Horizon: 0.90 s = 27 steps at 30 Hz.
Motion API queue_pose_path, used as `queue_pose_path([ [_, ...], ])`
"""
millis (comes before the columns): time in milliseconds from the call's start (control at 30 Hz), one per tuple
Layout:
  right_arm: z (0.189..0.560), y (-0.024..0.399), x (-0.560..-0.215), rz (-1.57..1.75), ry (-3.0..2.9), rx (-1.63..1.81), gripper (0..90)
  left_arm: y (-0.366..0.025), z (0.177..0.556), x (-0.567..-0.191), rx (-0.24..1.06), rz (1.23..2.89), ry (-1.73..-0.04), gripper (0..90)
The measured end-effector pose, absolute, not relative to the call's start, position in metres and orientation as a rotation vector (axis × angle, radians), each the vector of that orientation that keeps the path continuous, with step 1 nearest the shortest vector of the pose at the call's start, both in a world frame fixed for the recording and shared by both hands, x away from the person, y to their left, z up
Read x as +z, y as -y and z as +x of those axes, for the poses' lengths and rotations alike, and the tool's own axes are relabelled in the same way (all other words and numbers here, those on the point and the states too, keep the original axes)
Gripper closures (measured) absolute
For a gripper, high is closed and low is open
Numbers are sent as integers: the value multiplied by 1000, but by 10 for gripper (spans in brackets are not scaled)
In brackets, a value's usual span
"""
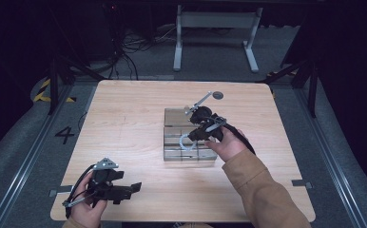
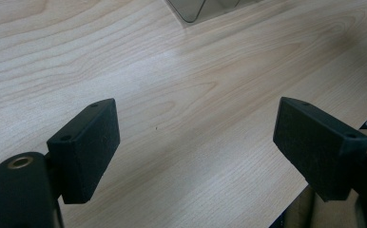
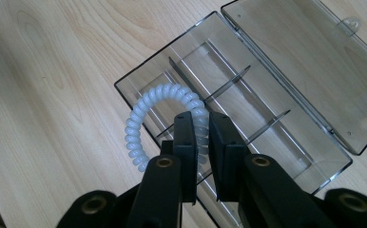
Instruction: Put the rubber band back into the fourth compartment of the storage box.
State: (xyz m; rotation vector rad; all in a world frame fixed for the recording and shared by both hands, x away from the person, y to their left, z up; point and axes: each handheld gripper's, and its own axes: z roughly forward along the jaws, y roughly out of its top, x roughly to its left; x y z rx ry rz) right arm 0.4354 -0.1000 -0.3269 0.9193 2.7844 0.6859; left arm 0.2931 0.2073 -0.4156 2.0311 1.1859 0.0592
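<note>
Nearest the person, at the desk's near left corner, the left gripper (image 1: 135,188) is resting low over the pale wood-grain desk (image 1: 124,123), held in the person's left hand (image 1: 87,209). Its black fingers (image 2: 84,147) are standing spread wide apart with nothing between them — bare wood is lying under the gap. A grey three-cornered plate (image 1: 106,163) is sitting on top of this gripper, and a cable is looping out from its left side.

Farther in, right of the desk's middle, the right hand (image 1: 226,147) in a tan sleeve (image 1: 262,190) is reaching in from the near right and holding the right gripper (image 3: 201,124) above a clear plastic compartment box with thin dividers (image 3: 276,137). The right gripper's fingers (image 3: 185,142) are pressed nearly together, pinching a white coiled spiral hair tie (image 3: 141,121). The tie's loop is hanging out to one side of the fingers, over the end compartment of the box and partly across its rim toward the bare desk; whether it is touching the box floor I cannot tell.

The box's hinged transparent lid (image 3: 314,52) is lying open flat on the side toward the far edge, joined to the tray along its long side.

Beyond the box, near the far edge — a small dark round disc (image 1: 217,95) is lying on the wood.
</note>
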Motion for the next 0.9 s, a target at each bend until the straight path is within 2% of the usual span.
queue_pose_path([
  [900,453,70,-341,878,-2817,677,823,-207,293,-415,61,2029,-1183,163],
])
